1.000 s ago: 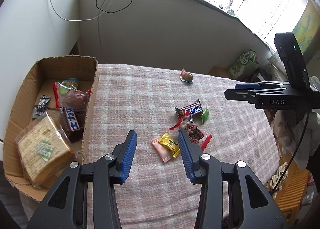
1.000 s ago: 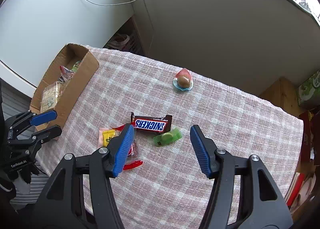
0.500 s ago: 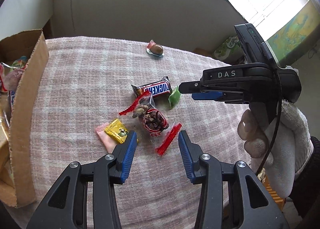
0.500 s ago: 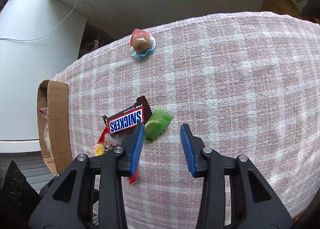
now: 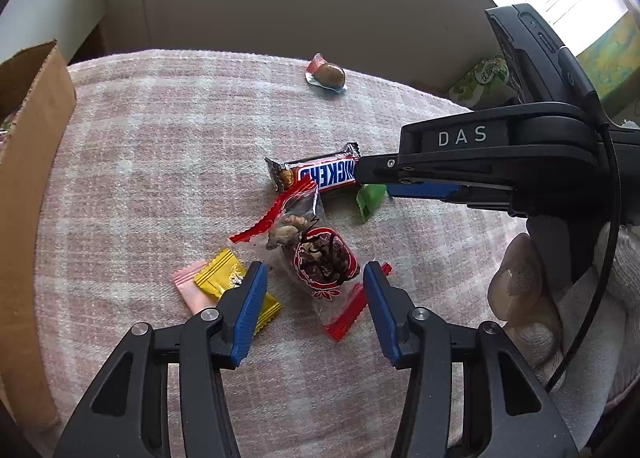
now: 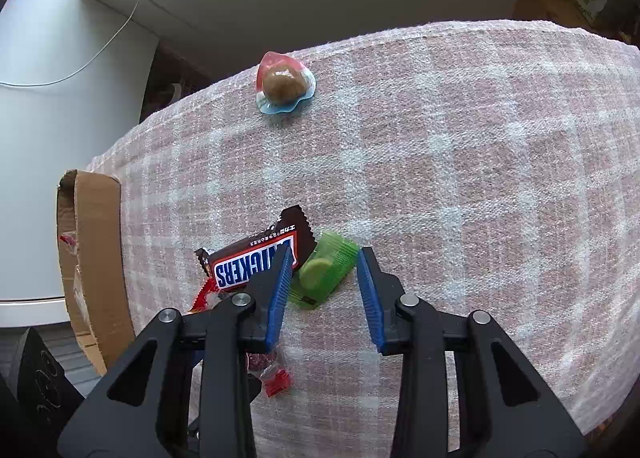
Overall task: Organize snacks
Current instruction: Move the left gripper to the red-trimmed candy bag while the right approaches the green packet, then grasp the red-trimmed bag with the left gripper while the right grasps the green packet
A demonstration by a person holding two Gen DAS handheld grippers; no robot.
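- A table draped in a pink and white checked cloth (image 6: 460, 146) stood before a plain wall, with bright windows at the upper right in the left wrist view
- A cardboard box (image 5: 28, 162) sat at the cloth's left edge; a few wrapped items showed inside it in the right wrist view, so some sorting looked done
- Six snacks lay loose: a Snickers bar (image 6: 256, 262), a green candy packet (image 6: 324, 274), a clear nut packet with red ends (image 5: 316, 254), a yellow sachet (image 5: 224, 274) lying on a pink sachet (image 5: 188, 286), all clustered near the cloth's middle, and a round brown sweet (image 6: 284, 84) alone near the far edge
- The right gripper (image 6: 322, 278) was closing around the green candy packet, which lay between its blue pads but not yet visibly pinched
- The left gripper (image 5: 314, 294) was opening, straddling the nut packet without gripping it
- A white-gloved hand (image 5: 532, 298) held the right tool
- Most of the tidying seemed left
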